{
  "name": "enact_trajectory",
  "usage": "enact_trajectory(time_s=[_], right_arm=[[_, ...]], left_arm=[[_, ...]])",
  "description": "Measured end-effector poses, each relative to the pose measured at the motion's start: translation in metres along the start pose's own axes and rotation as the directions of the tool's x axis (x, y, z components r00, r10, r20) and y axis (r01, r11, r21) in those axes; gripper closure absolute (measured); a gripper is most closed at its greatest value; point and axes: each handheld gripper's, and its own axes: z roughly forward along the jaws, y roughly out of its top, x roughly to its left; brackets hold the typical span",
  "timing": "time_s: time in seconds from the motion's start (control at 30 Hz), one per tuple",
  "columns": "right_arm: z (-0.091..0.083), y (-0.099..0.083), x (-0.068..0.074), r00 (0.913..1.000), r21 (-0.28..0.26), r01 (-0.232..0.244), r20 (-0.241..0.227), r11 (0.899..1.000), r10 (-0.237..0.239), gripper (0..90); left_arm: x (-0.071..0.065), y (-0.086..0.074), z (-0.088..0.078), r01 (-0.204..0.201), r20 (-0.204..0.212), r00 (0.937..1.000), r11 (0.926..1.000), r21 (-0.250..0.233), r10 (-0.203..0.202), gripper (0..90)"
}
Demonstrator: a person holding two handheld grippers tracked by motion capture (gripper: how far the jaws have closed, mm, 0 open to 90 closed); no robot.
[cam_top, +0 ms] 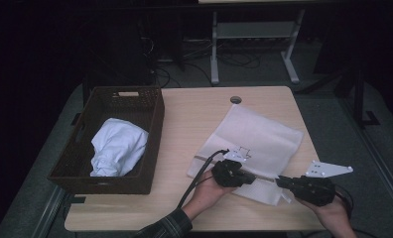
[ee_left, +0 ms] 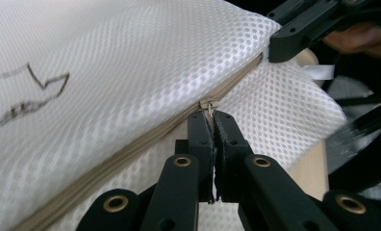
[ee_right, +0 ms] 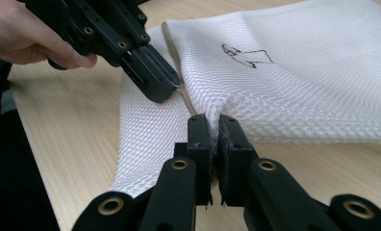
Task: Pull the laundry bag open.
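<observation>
- The white mesh laundry bag lies flat on the wooden table, near its front edge, with the zipper side turned to the person.
- The left gripper has its jaws pressed together on the small zipper pull; I judge this is in order to slide it along the beige tape.
- The right gripper is clamped on a fold of the mesh just beside the zipper line, probably to hold the bag steady against the pull.
- Whether the zipper is being opened or closed, I cannot tell from these views.
- At the left of the table, well apart, stands a dark woven basket with a crumpled pale cloth inside, perhaps something for the bag.
</observation>
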Motion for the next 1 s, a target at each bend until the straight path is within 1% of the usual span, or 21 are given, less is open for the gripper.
enact_trajectory(time_s=[0.03,0.17,0.27,0.33,0.37,0.4,0.47,0.53,0.67,0.77,0.8,0.83,0.87,0.9,0.93,0.97,1.0], right_arm=[[0.000,-0.001,-0.001,1.0000,-0.002,-0.006,-0.005,1.000,0.006,84.6],[0.000,0.000,-0.001,1.0000,-0.006,-0.005,-0.007,1.000,0.005,84.5],[0.000,0.000,-0.001,1.0000,-0.007,-0.002,-0.004,1.000,0.002,84.5],[-0.001,0.000,0.000,1.0000,-0.008,0.003,0.007,1.000,-0.003,84.6],[-0.002,0.000,0.000,0.9999,-0.005,0.006,0.015,1.000,-0.006,84.5],[-0.003,0.000,-0.001,0.9999,-0.013,-0.002,0.013,1.000,0.002,84.5],[-0.005,-0.001,-0.002,0.9999,-0.020,-0.006,0.015,1.000,0.006,84.5],[-0.005,0.000,-0.002,0.9999,-0.024,-0.005,0.013,1.000,0.005,84.5],[-0.003,-0.001,-0.002,1.0000,-0.022,-0.004,-0.002,1.000,0.004,84.5],[-0.003,0.000,0.000,1.0000,-0.022,0.006,0.004,1.000,-0.006,84.5],[-0.002,0.000,0.000,1.0000,-0.021,0.006,0.005,1.000,-0.006,84.5],[-0.002,0.000,0.000,0.9999,-0.021,0.007,0.011,1.000,-0.006,84.5],[-0.003,0.000,0.000,0.9998,-0.021,0.003,0.020,1.000,-0.003,84.5],[-0.005,-0.001,-0.002,0.9997,-0.025,-0.004,0.025,1.000,0.005,84.5],[-0.007,-0.002,-0.004,0.9997,-0.029,-0.011,0.023,1.000,0.011,84.5],[-0.008,-0.002,-0.005,0.9997,-0.031,-0.016,0.018,0.999,0.016,84.5],[-0.007,-0.003,-0.005,0.9997,-0.031,-0.015,0.018,0.999,0.016,84.4]], left_arm=[[0.000,-0.001,-0.001,-0.008,-0.007,0.9999,1.0000,0.003,0.008,87.6],[0.001,-0.001,-0.003,-0.001,0.006,1.0000,1.0000,-0.003,0.001,87.6],[0.000,-0.001,-0.004,-0.008,0.001,1.0000,1.0000,0.000,0.008,87.6],[0.001,-0.001,-0.005,-0.020,-0.030,0.9993,0.9997,0.012,0.021,87.6],[0.003,-0.002,-0.007,-0.012,-0.026,0.9996,0.9999,0.007,0.012,87.6],[0.005,-0.003,-0.009,-0.005,-0.029,0.9996,1.0000,0.004,0.005,87.6],[0.006,-0.003,-0.013,-0.001,-0.014,0.9999,1.0000,-0.010,0.001,87.5],[0.004,-0.003,-0.014,-0.020,-0.023,0.9995,0.9998,-0.001,0.020,87.5],[0.006,-0.005,-0.015,-0.019,-0.017,0.9997,0.9998,0.003,0.019,87.4],[0.006,-0.005,-0.015,-0.018,-0.024,0.9995,0.9998,0.006,0.018,87.4],[0.006,-0.005,-0.015,-0.020,-0.042,0.9989,0.9997,0.012,0.020,87.4],[0.006,-0.006,-0.015,-0.030,-0.075,0.9967,0.9993,0.023,0.031,87.4],[0.011,-0.007,-0.018,-0.013,-0.079,0.9968,0.9996,0.023,0.015,87.5],[0.014,-0.008,-0.020,0.006,-0.069,0.9976,0.9999,0.015,-0.005,87.4],[0.016,-0.009,-0.021,0.011,-0.056,0.9984,0.9999,0.008,-0.010,87.4],[0.016,-0.009,-0.021,0.011,-0.055,0.9985,0.9999,0.006,-0.011,87.4],[0.015,-0.008,-0.021,-0.004,-0.067,0.9977,0.9999,0.015,0.005,87.4]])
